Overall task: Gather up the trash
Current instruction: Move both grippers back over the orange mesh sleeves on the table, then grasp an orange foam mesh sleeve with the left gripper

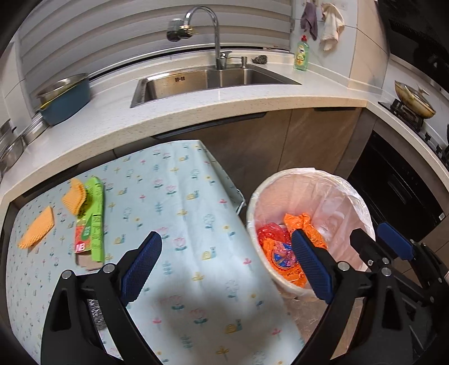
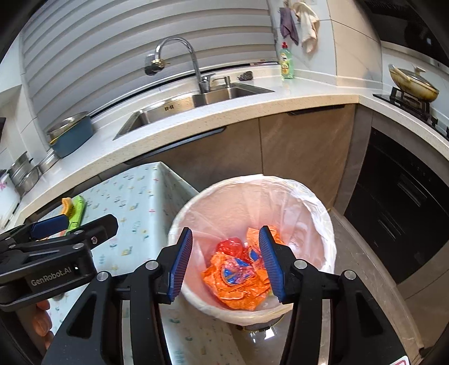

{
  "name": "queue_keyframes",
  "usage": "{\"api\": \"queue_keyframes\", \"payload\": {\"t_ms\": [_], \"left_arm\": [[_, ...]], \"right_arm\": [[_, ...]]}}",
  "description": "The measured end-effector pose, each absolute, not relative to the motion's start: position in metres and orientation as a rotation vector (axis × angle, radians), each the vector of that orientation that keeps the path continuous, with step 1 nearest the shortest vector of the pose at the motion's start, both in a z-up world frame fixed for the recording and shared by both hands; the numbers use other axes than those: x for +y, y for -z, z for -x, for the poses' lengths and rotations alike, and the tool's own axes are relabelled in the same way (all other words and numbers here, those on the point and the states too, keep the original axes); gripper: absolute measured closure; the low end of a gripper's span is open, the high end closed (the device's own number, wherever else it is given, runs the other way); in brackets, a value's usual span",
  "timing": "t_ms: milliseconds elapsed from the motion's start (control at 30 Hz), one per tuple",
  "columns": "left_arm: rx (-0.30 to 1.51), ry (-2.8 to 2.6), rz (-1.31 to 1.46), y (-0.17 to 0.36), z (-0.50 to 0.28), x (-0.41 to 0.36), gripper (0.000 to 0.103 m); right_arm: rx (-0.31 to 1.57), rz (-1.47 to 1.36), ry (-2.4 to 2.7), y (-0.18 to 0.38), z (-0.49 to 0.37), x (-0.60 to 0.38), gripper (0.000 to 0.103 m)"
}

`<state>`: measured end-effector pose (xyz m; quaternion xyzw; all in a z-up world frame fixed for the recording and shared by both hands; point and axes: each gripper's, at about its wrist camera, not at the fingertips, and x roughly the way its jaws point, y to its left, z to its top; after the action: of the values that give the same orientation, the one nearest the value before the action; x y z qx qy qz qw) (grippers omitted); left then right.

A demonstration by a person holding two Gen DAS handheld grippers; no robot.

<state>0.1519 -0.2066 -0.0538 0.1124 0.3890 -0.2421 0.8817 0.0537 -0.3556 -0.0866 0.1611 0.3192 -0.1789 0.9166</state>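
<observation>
A white bin (image 1: pixel 280 286) (image 2: pixel 252 185) with a clear liner stands right of the small table. Orange and red wrappers (image 1: pixel 283 252) (image 2: pixel 238 278) lie in its bottom. My right gripper (image 2: pixel 226 264) hangs open and empty above the bin; it also shows in the left wrist view (image 1: pixel 378 238). My left gripper (image 1: pixel 224 266) is open and empty above the table's right edge. A flattened green carton (image 1: pixel 91 221) (image 2: pixel 77 209) and two orange foam pieces (image 1: pixel 38 227) (image 1: pixel 73 199) lie on the table's far left.
The table wears a pale floral cloth (image 1: pixel 182 210). Behind it runs a counter with a steel sink (image 1: pixel 213 81), a tap (image 1: pixel 202 25), a blue pot (image 1: pixel 64 98) and a green soap bottle (image 1: pixel 300 54). A pan (image 2: pixel 412 84) sits on the stove at right.
</observation>
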Motion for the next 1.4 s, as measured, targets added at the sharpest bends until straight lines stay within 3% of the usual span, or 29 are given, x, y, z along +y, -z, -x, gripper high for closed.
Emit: {"api": "queue_keyframes", "payload": {"t_ms": [633, 1400], "left_arm": [[0.804, 0.294, -0.126, 0.037, -0.190, -0.048, 0.014], [0.837, 0.112, -0.030, 0.057, -0.240, 0.104, 0.014]], "right_arm": [[0.654, -0.236, 0.179, 0.056, -0.102, -0.224, 0.052], [0.710, -0.143, 0.034, 0.066, -0.177, -0.098, 0.050]]}}
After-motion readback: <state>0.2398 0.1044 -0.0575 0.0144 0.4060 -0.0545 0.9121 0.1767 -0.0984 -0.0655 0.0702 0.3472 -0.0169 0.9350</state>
